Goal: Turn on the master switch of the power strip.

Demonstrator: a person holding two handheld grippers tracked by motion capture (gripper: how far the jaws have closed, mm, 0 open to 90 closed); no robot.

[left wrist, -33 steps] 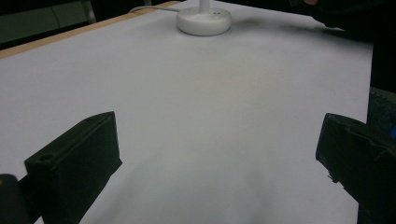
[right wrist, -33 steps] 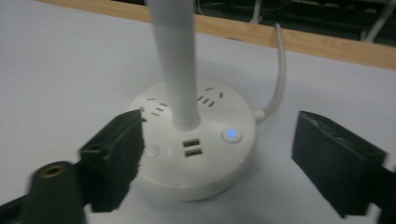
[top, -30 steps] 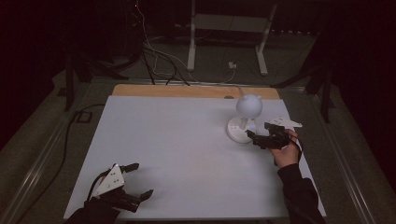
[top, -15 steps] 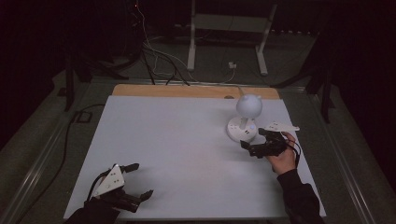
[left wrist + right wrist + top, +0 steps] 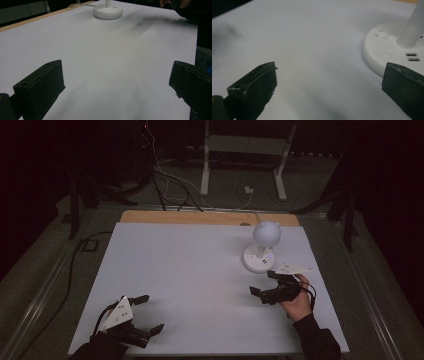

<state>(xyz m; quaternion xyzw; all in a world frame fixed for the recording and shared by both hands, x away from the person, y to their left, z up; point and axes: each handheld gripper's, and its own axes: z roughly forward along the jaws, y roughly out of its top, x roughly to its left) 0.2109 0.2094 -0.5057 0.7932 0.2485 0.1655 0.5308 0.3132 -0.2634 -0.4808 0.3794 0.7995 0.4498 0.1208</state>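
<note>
Resting on the flat white counter (image 5: 190, 270) is one white desk lamp (image 5: 261, 251), with a round disc base, a thin upright stem and a ball-shaped head. It stands toward the far right of the surface. One strip of bare wood (image 5: 200, 217) runs along the far edge of the counter.

Two claws are present. The left claw (image 5: 149, 313) sits at the near left corner, held low over the surface, with a grey three-cornered plate on top. Its two black jaws are spread wide, with nothing between them; the left gripper view shows bare white surface in the gap.

The right claw (image 5: 262, 283) is held by the person's right hand (image 5: 296, 301) just in front of the lamp, pointing leftward across the counter. Its jaws are likewise spread apart and empty. In the right gripper view, the lamp's base (image 5: 384, 47) lies close beside the right-hand jaw, not between the two.
</note>
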